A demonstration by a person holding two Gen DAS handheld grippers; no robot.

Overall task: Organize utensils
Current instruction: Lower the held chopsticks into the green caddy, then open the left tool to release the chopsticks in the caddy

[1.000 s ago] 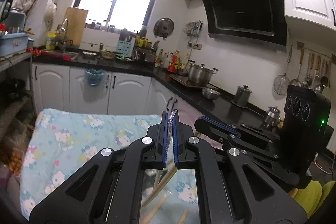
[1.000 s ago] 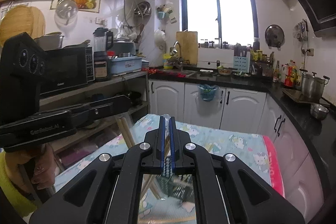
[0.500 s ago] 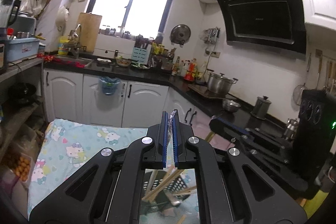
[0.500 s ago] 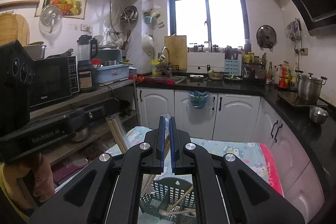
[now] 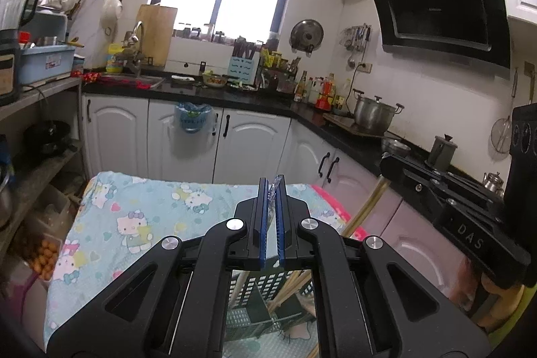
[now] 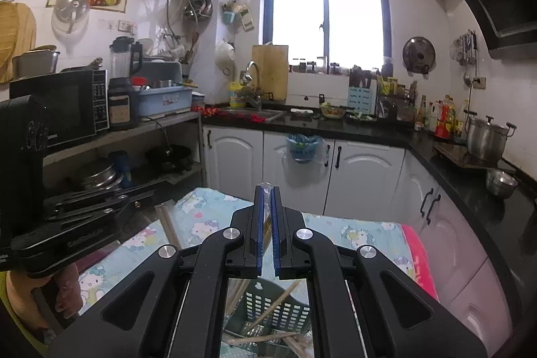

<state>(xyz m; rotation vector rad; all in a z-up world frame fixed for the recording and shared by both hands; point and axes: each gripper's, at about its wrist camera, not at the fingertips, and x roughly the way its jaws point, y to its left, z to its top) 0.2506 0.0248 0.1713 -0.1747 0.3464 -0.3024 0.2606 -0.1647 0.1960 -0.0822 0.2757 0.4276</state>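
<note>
My left gripper (image 5: pixel 272 187) is shut on wooden chopsticks in a clear sleeve (image 5: pixel 275 185), whose tip pokes up between the blue pads. My right gripper (image 6: pixel 267 190) is shut on another sleeved pair of chopsticks (image 6: pixel 266 220). Each gripper also shows in the other's view: the left gripper (image 6: pixel 157 195) has its sticks hanging below it, and from the right gripper (image 5: pixel 386 160) a stick slants down. Beneath both stands a dark green perforated basket (image 6: pixel 285 314) (image 5: pixel 265 287) holding several loose wooden chopsticks.
The basket stands on a table under a light blue cartoon-cat cloth (image 5: pixel 134 223). White cabinets with a black counter (image 6: pixel 352 130) run behind and along the right. A shelf with a microwave (image 6: pixel 57 106) is on the left. A person's hand (image 6: pixel 20 294) grips the left tool.
Both grippers have moved over the table and sunk a little, still shut on their chopsticks. The green basket has come into view beneath them.
</note>
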